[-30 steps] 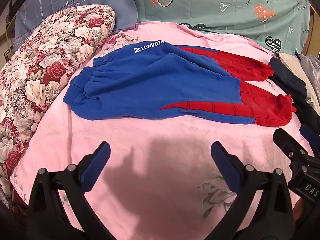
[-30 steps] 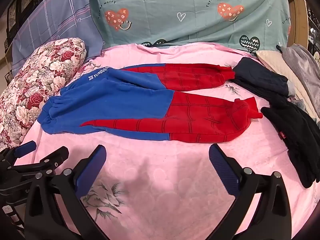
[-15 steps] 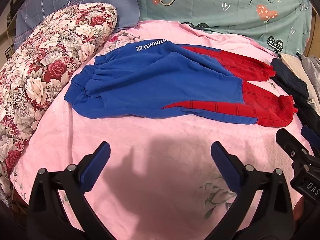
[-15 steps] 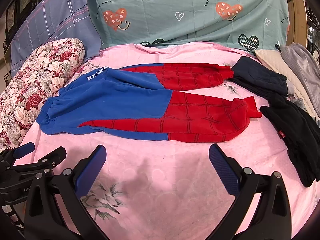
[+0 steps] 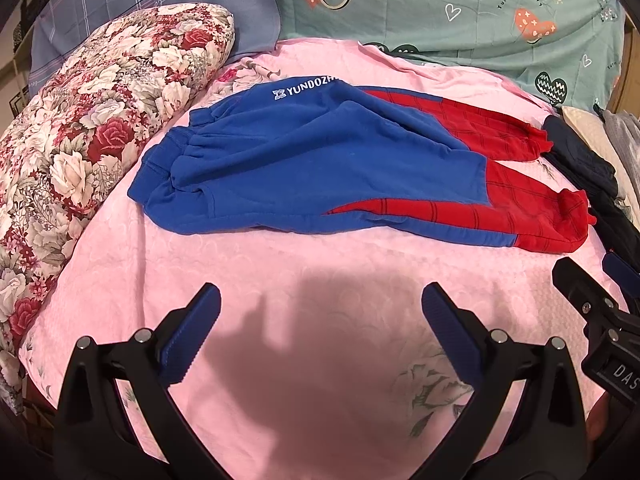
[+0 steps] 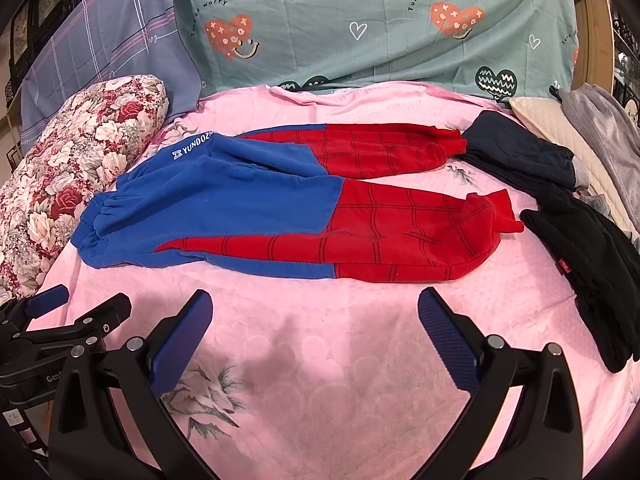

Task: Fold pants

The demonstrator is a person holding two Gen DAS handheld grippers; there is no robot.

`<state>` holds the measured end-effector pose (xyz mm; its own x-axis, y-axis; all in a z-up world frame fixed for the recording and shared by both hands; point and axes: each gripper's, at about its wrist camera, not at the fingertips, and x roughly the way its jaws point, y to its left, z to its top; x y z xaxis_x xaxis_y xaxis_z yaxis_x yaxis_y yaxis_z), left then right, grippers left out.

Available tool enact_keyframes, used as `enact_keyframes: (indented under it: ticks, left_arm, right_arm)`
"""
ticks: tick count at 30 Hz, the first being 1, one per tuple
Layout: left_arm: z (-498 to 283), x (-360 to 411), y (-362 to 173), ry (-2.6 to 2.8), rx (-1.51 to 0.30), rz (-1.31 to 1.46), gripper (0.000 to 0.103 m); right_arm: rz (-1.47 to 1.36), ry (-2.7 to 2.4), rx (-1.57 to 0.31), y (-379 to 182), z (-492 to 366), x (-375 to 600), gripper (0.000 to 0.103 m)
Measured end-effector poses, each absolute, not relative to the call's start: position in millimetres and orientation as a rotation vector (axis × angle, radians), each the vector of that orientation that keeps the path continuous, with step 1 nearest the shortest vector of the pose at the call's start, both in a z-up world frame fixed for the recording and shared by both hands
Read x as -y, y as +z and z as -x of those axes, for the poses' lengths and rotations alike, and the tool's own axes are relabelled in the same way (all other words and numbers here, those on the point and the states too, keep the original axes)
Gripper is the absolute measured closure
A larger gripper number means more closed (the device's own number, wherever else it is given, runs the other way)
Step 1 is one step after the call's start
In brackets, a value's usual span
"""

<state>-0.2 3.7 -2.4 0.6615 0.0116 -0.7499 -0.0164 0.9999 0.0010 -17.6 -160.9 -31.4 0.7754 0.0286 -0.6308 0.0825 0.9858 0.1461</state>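
Blue and red pants [image 5: 320, 168] lie flat on the pink bed sheet [image 5: 320, 280], waistband to the left, both red leg ends to the right; they also show in the right wrist view [image 6: 280, 216]. My left gripper [image 5: 320, 320] is open and empty, above the sheet in front of the pants' near edge. My right gripper [image 6: 314, 320] is open and empty, also in front of the pants, toward the leg side. Each gripper shows at the edge of the other's view: the right [image 5: 600, 304], the left [image 6: 68, 320].
A floral pillow [image 5: 80, 152] lies along the left. Teal and blue pillows [image 6: 360, 20] stand at the back. Dark folded clothes [image 6: 520, 160], a black garment [image 6: 592, 272] and pale and grey fabrics [image 6: 592, 132] lie at the right.
Both views have drifted slightly; the pants sit a little lower and closer in the left wrist view. Both grippers stay open.
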Motion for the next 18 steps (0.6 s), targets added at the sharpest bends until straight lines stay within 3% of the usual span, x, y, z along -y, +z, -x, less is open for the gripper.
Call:
enact_keyframes:
  ticks: [18]
  left_arm:
    - [-0.4,-6.5,-7.1,0.019,-0.857,0.010,0.002]
  right_arm:
    - [-0.168,-0.029,-0.689,-33.0,16.6,159.2,0.001]
